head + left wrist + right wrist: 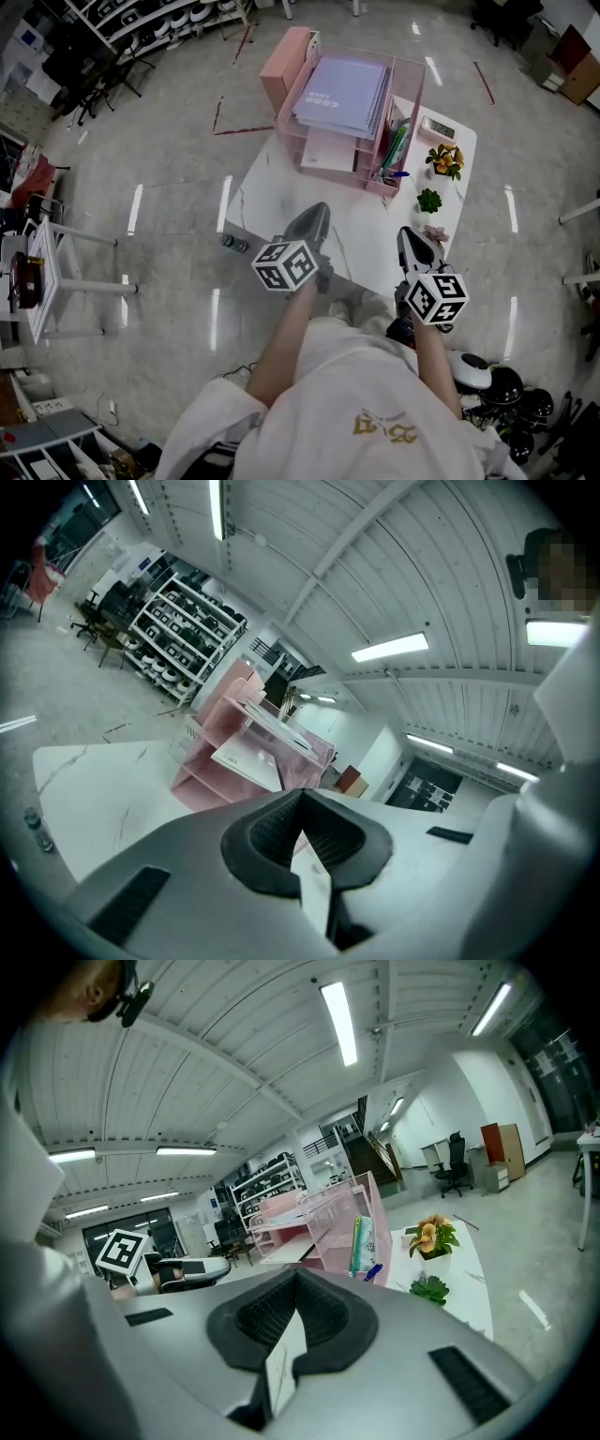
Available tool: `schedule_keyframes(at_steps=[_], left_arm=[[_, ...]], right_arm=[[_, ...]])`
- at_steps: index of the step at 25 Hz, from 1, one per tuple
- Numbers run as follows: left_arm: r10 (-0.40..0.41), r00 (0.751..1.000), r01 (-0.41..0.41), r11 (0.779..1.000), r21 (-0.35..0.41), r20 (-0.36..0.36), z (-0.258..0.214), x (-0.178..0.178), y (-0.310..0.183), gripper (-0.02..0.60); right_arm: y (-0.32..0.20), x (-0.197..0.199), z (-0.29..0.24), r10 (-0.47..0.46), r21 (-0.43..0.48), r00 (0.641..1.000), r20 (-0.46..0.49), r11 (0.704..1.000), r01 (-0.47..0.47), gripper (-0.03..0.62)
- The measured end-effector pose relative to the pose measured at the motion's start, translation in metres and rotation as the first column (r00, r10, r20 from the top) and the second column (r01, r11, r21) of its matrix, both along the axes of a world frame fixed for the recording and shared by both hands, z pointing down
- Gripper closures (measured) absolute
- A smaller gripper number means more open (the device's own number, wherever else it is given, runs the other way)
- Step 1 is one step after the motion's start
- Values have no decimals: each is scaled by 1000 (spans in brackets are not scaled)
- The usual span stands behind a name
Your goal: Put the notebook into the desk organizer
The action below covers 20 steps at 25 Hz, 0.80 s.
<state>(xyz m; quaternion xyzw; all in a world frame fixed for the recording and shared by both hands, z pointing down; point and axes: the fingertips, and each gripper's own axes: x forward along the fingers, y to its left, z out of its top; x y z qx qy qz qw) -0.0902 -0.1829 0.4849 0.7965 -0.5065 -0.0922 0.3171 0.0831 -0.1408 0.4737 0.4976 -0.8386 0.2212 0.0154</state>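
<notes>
The notebook (342,94) is seen lying flat in the top tier of the pink desk organizer (284,66), which is set at the far end of the white counter (361,234). The left gripper (316,214) and right gripper (410,236) are held over the near edge, fingers closed on nothing.

The notebook (342,94) lies on top of the desk organizer (281,73), with plants (444,161) to its right.

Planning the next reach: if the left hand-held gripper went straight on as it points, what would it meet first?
Probably the pink desk organizer: the left hand-held gripper aims at it across the white table, nothing between. Depth is unclear.
</notes>
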Motion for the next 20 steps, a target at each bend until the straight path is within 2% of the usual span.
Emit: schedule_keyframes(at_steps=[20], left_arm=[[-8,1000,8,1000,-20,4,10,-2,-3,563]], right_arm=[[-3,-6,9,-18,-18,1000,2,1000,19,582]])
